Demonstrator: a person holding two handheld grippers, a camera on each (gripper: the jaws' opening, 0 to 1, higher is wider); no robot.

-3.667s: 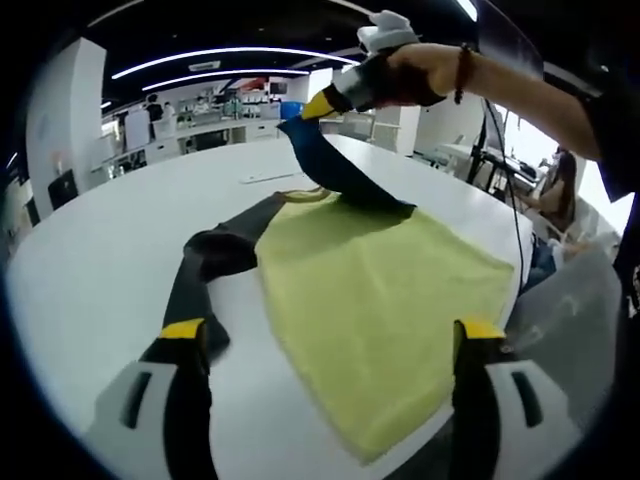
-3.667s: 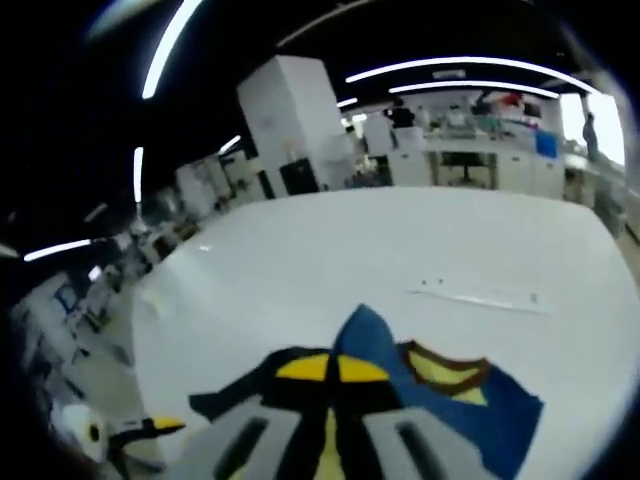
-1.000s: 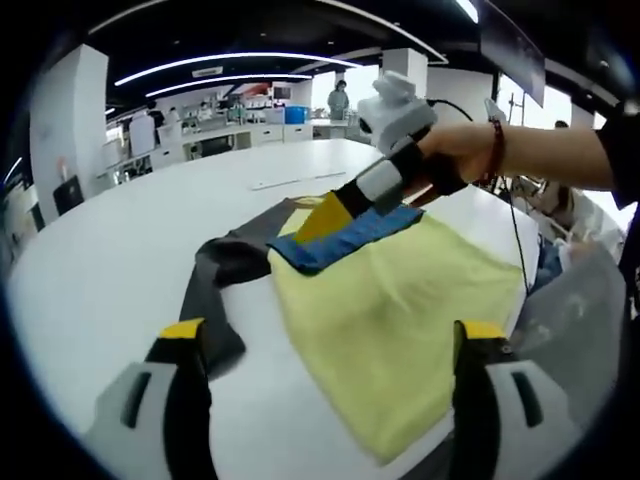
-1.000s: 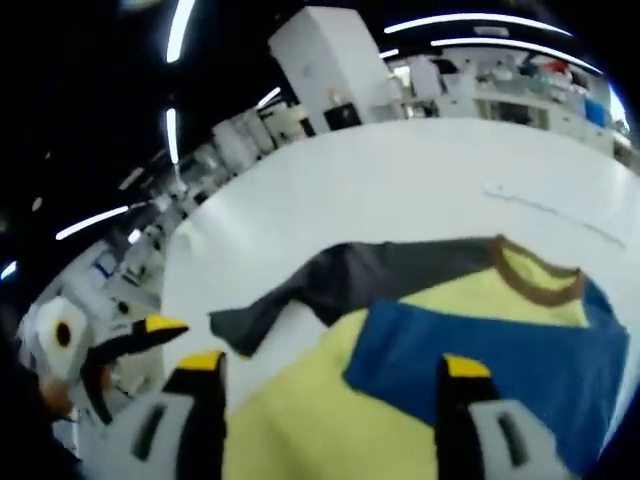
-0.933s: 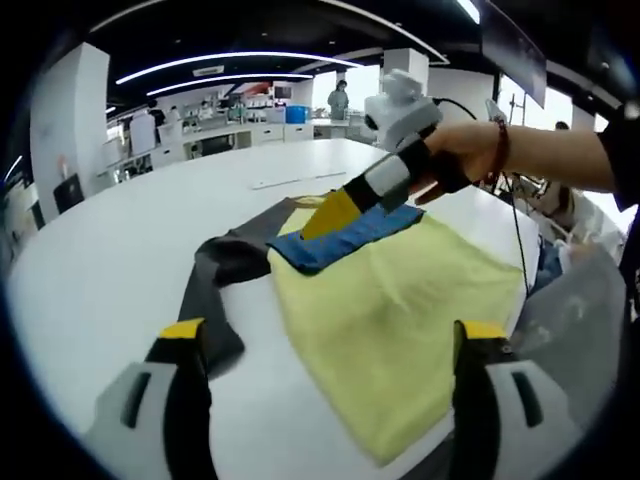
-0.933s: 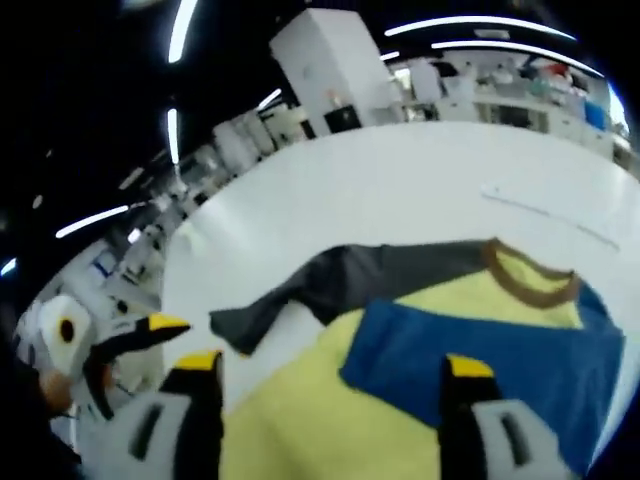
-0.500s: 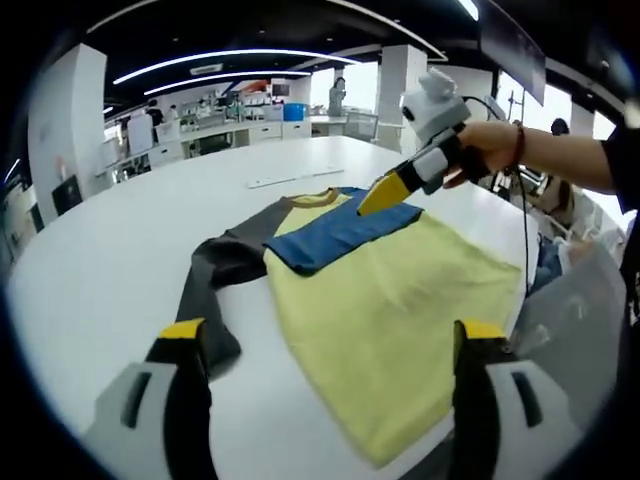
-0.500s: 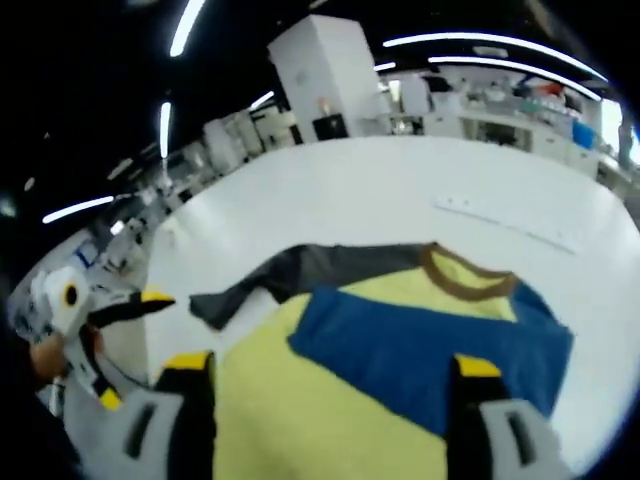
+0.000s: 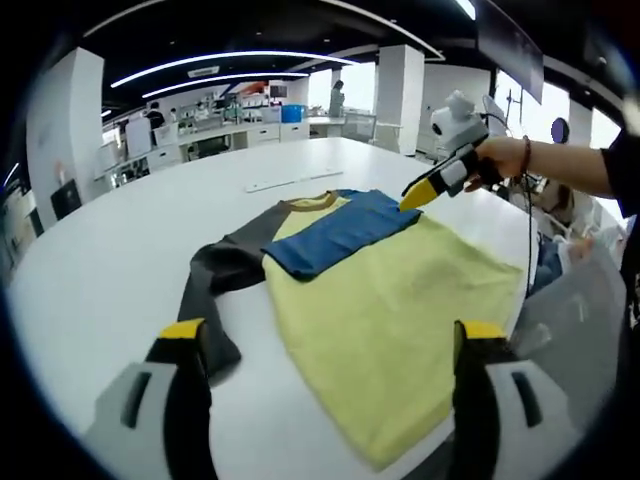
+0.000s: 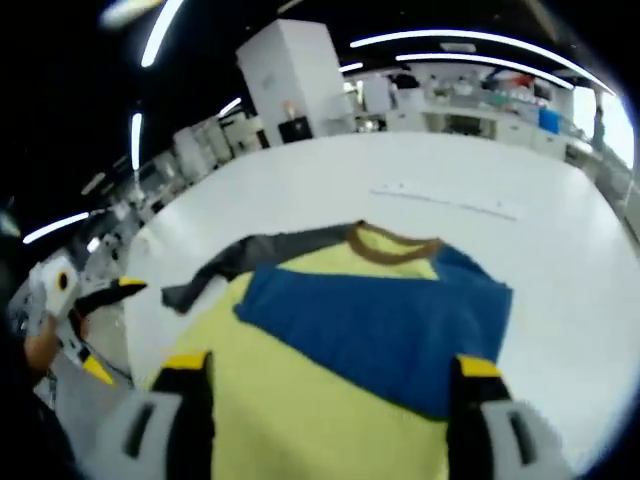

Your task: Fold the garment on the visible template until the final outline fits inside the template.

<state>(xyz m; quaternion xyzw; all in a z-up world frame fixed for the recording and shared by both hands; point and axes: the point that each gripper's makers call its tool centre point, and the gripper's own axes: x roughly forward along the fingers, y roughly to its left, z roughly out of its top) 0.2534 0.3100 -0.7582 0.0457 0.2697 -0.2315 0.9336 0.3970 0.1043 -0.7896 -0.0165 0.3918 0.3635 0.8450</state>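
Both grippers, left gripper (image 9: 325,345) and right gripper (image 10: 325,385), gape empty above the garment (image 9: 385,290), whose grey sleeve (image 9: 215,275) trails fully in the left gripper view.

The left tongs (image 9: 325,340) stand with jaws wide apart at the bottom of the left gripper view, yellow tips up, gripping nothing. The right tongs (image 10: 325,375) are likewise spread and empty in the right gripper view — in the left gripper view they show at upper right, yellow tip pointing down-left, held in a hand (image 9: 503,160) with a bracelet at the wrist. The left tongs also appear at the left edge of the right gripper view — small and held in a hand (image 10: 42,345).
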